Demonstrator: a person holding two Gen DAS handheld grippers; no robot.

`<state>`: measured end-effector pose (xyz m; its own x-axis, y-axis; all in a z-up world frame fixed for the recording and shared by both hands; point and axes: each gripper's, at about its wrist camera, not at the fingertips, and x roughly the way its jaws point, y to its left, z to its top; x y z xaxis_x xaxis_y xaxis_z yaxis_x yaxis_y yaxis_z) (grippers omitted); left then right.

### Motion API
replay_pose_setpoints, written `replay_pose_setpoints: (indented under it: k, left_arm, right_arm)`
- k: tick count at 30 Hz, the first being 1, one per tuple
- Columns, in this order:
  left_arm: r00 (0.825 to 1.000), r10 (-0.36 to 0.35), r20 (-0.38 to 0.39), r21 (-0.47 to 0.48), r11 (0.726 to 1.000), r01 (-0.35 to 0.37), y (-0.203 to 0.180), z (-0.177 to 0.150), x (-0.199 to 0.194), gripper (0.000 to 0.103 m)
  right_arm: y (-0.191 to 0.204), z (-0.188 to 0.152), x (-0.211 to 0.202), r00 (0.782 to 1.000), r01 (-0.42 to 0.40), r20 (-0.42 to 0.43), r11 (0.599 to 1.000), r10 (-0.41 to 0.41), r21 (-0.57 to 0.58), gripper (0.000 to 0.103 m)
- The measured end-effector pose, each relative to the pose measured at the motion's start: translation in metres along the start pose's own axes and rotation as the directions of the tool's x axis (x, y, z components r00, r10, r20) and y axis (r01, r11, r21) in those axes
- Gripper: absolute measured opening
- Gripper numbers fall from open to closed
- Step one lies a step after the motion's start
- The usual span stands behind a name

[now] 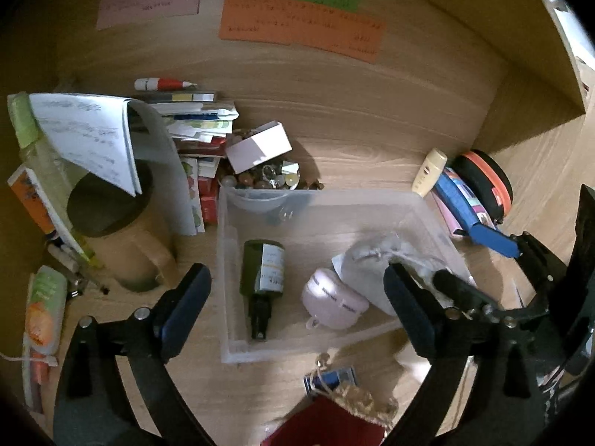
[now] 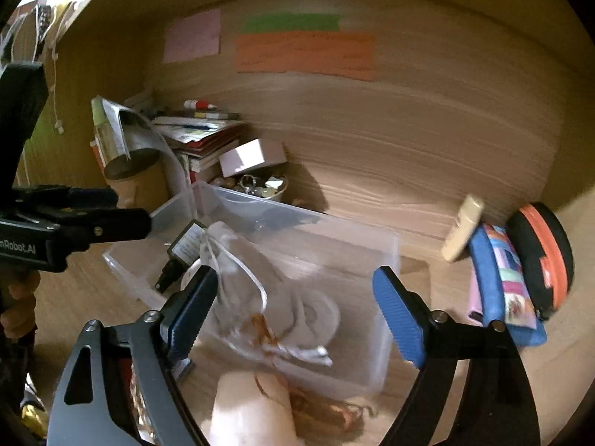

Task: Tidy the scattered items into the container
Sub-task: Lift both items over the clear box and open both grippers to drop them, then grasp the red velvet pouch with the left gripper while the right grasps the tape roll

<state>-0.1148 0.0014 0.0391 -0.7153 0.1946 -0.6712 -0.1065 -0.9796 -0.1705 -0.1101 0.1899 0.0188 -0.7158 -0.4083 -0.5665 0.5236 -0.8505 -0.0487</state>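
Woodgrain desk (image 1: 372, 126), clear plastic container (image 1: 230, 260), both hand-held grippers (image 1: 297, 297) (image 2: 293, 312) wide, empty.

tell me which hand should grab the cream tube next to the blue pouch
Right, probably: the cream tube lies just beyond the right gripper, whose jaws are open and empty; the left gripper sits across the clear bin.

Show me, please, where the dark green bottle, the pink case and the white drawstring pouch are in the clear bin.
dark green bottle (image 1: 262, 269): left wrist view, on its white label.
pink case (image 1: 331, 299): left wrist view, on the lid's middle.
white drawstring pouch (image 2: 241, 260): right wrist view, on the cloth below its tied neck.
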Motion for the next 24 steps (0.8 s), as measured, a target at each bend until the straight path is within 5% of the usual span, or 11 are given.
replay_pose_setpoints:
  k: [17,24]
  left_arm:
    - [0.996,0.025,-0.085,0.078,0.997,-0.018,-0.015,-0.055,-0.015,0.095]
    - [0.983,0.048,-0.177,0.099,0.995,-0.03,-0.015,-0.087,-0.006,0.095]
  right_arm:
    - [-0.023,-0.058,-0.045,0.994,0.097,-0.063,0.995,-0.094,0.036,0.086]
    - [-0.016,-0.084,-0.045,0.993,0.051,-0.113,0.996,-0.042,0.079,0.086]
